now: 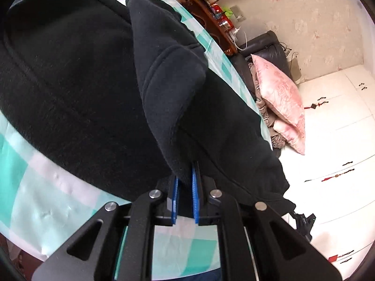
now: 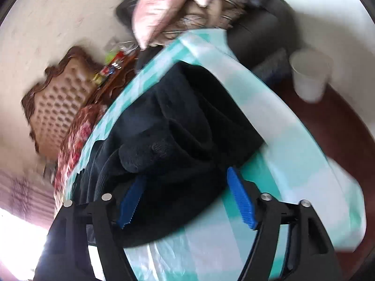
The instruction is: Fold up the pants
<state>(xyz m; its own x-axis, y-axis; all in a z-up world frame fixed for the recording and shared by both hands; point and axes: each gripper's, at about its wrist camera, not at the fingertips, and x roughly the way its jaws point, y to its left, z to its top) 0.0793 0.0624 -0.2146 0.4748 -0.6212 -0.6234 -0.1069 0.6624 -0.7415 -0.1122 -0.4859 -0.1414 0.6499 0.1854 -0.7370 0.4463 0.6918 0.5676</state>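
While left gripper [image 1: 185, 182] pinches pants [image 1: 82, 82], right gripper [image 2: 187, 194] gapes — pillow [image 1: 279, 93] beside.

Pants [image 1: 70, 75] matt black fleece; tablecloth [image 1: 35, 199] glossy checked plastic; gripper pads [image 2: 241, 199] ribbed blue.

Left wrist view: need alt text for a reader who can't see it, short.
The left hand-held gripper is shut on a fold of black fleece pants, lifting it above the rest of the garment spread on a teal-and-white checked tablecloth. Beyond the table edge are a pink pillow on a dark armchair and white cabinet doors.
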